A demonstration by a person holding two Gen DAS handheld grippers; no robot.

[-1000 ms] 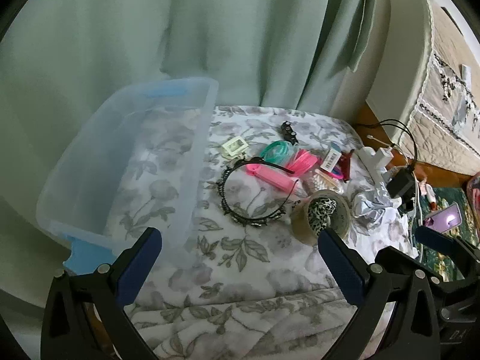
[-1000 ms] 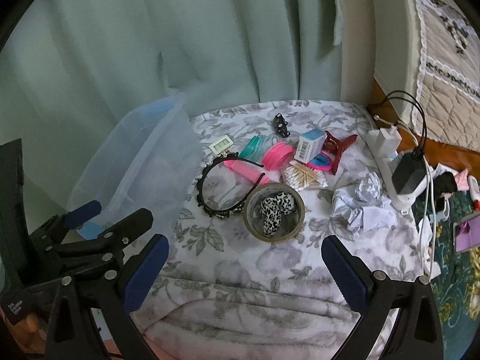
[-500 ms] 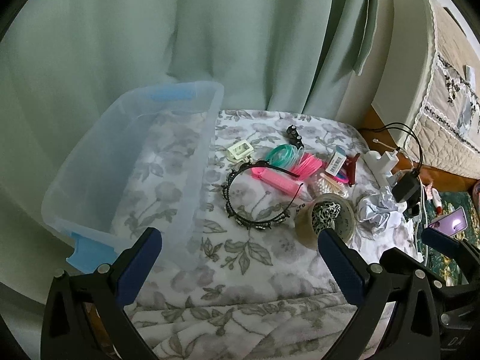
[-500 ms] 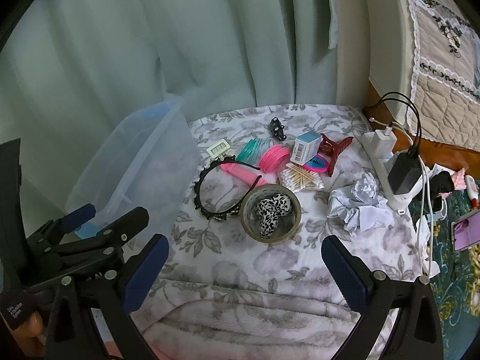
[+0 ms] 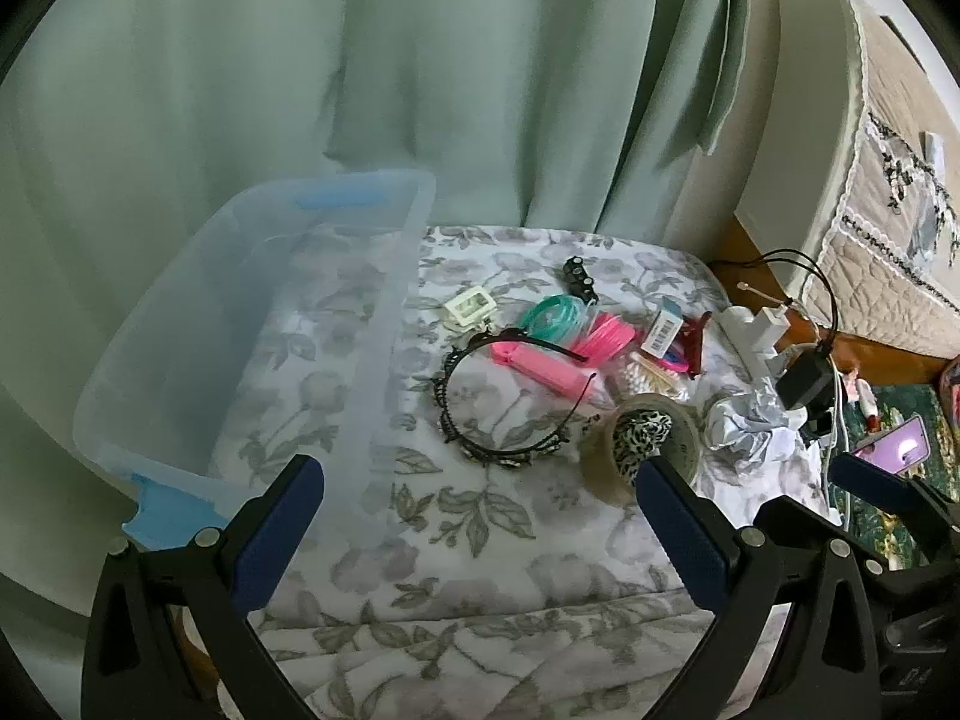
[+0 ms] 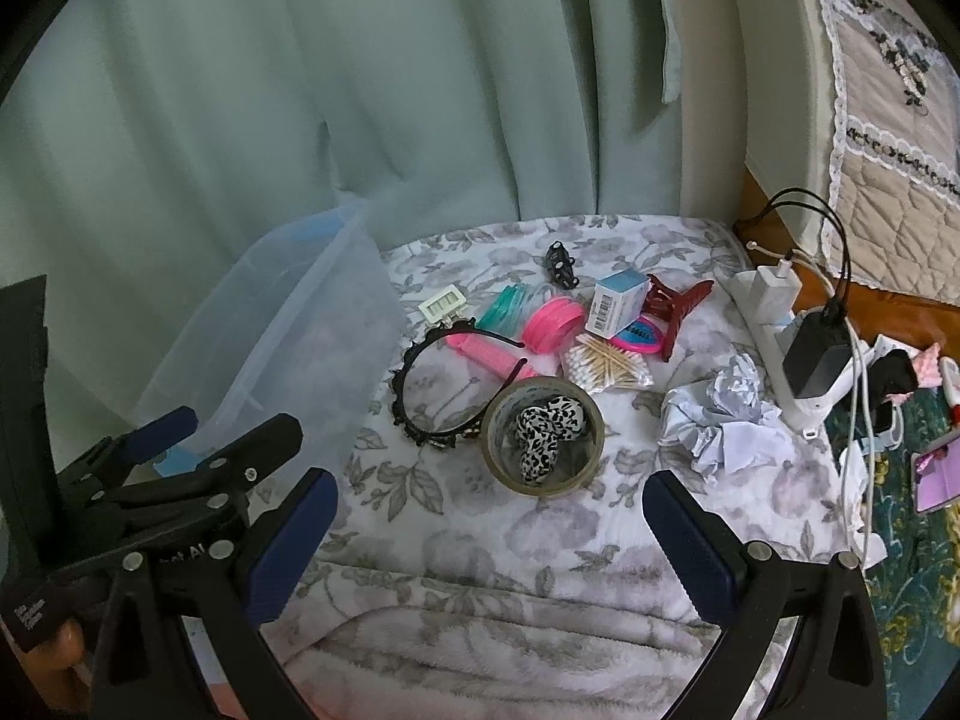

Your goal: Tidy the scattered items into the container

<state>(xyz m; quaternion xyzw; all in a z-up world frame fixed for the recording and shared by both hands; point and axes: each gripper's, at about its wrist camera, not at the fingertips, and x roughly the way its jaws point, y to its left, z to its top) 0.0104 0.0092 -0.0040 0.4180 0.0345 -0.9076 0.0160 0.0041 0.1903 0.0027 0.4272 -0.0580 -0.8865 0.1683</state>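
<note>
Nearest, the left hand-held gripper [image 5: 480, 534] and the right hand-held gripper [image 6: 489, 540] both hung spread wide and empty above the floral blanket [image 6: 480, 546]. Just beyond lay a tape roll [image 6: 545, 437] ringing a spotted hair tie [image 6: 543, 429], with a black headband [image 6: 441, 396] to its left. Farther off sat pink bands [image 6: 552, 324] and a red claw clip [image 6: 675, 306]. The clear container [image 5: 252, 336] stood empty at the left

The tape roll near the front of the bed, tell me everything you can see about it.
The tape roll is a wide ring of clear brownish packing tape, lying flat on the floral blanket with its hole facing up. A black-and-white leopard-print scrunchie sits inside the hole. The black headband meets its left rim. Neither tool touches it.
</note>
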